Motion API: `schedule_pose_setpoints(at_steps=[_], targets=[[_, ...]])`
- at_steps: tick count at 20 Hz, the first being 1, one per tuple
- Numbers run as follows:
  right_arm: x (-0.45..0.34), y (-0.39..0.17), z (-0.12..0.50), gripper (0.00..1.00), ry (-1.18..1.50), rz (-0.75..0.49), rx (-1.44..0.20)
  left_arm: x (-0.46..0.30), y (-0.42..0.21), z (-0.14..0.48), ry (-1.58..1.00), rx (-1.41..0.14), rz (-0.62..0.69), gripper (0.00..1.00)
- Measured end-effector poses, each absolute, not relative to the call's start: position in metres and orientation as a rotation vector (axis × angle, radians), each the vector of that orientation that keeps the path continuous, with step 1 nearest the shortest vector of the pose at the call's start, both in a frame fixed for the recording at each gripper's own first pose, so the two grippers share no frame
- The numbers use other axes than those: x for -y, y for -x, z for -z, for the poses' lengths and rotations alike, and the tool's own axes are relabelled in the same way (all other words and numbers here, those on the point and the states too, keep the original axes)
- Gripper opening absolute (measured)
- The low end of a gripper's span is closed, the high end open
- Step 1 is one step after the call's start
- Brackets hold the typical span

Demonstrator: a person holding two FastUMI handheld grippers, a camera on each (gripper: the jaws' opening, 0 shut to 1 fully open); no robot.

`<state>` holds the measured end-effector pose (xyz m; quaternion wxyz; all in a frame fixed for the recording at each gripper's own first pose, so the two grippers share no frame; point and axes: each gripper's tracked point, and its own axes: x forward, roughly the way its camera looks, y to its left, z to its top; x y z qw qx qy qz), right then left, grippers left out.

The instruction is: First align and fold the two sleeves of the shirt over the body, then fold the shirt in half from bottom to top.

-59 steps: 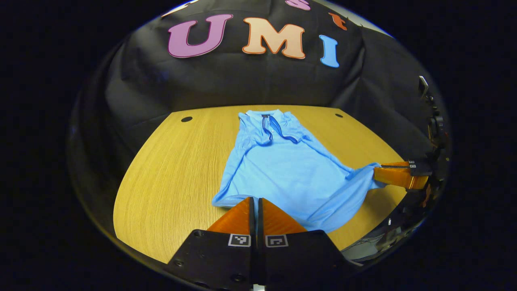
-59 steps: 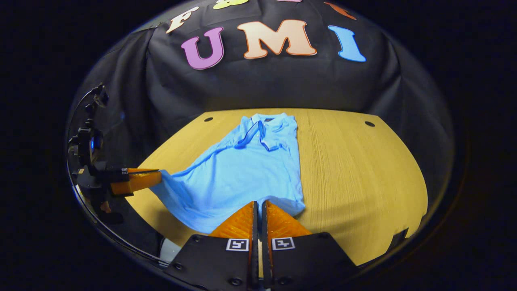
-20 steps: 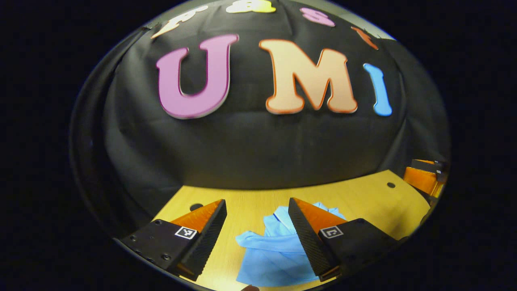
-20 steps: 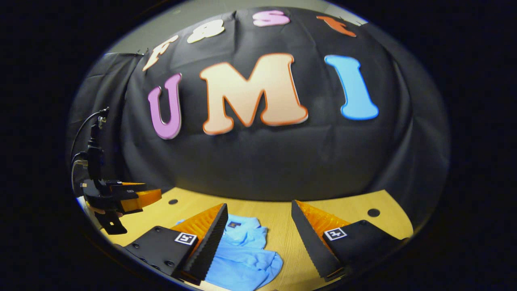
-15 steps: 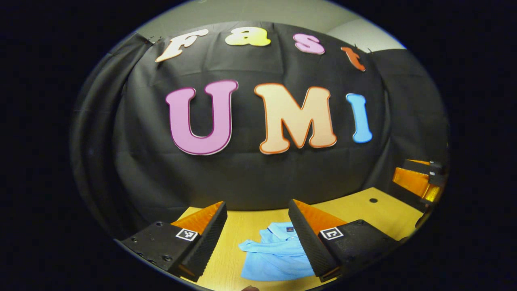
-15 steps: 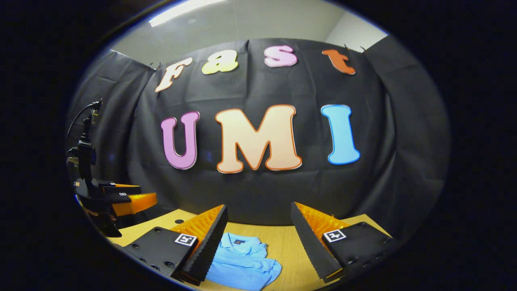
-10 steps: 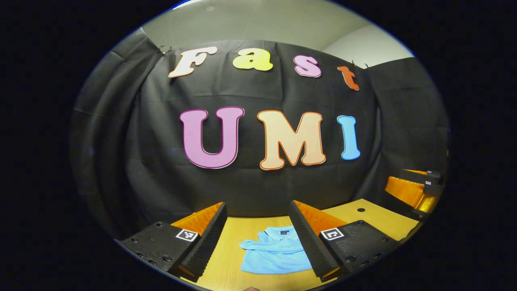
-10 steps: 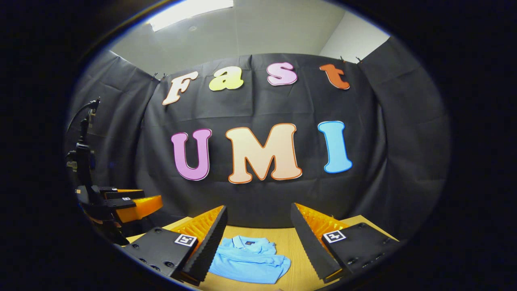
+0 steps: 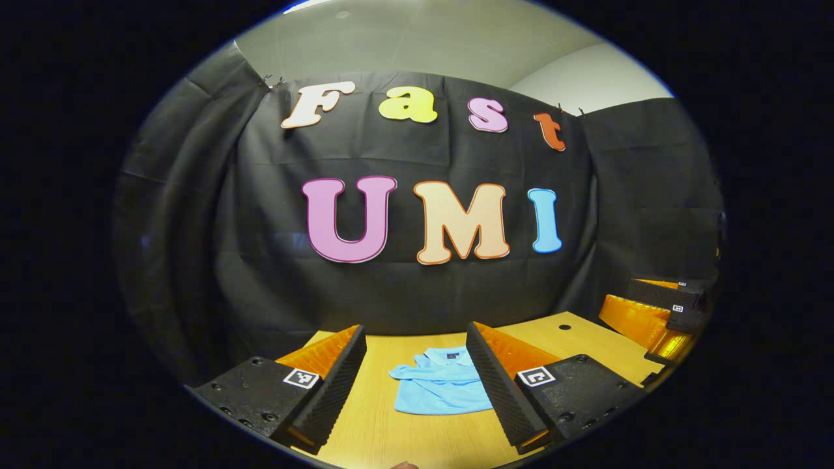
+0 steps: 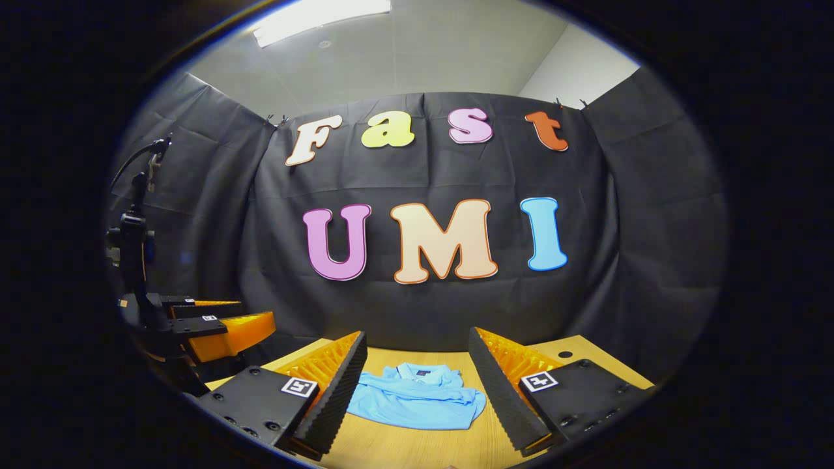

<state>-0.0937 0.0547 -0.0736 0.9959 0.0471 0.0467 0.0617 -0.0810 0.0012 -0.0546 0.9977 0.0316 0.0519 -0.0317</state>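
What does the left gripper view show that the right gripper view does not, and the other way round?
Left gripper view: the right tool at its right edge, open. Right gripper view: the left tool at its left edge, open, and a ceiling light. Both: the folded blue shirt on the wooden table, seen between the camera's own open fingers.

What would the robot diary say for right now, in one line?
shirt: folded, flat on table | left gripper: open, above table | right gripper: open, above table | holding: nothing

Dim booth, lit from a ceiling light panel (image 10: 322, 13) overhead; strong fisheye bending at edges; sharp at centre, no motion blur, faint glare on table (image 9: 391, 443).
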Motion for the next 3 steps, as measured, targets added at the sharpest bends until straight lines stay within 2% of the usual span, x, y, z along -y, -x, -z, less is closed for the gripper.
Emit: schedule_pose_setpoints(at_steps=[1,3], targets=[[-0.0537,0.0946,0.071,0.98,-0.093,-0.121,-0.087,-0.0033,0.083,0.0521,-0.078,-0.1,0.062,0.94],[-0.0525,0.0962,0.0669,0.95,-0.097,-0.113,-0.081,-0.0057,0.0847,0.0444,-0.09,-0.08,0.063,0.94]])
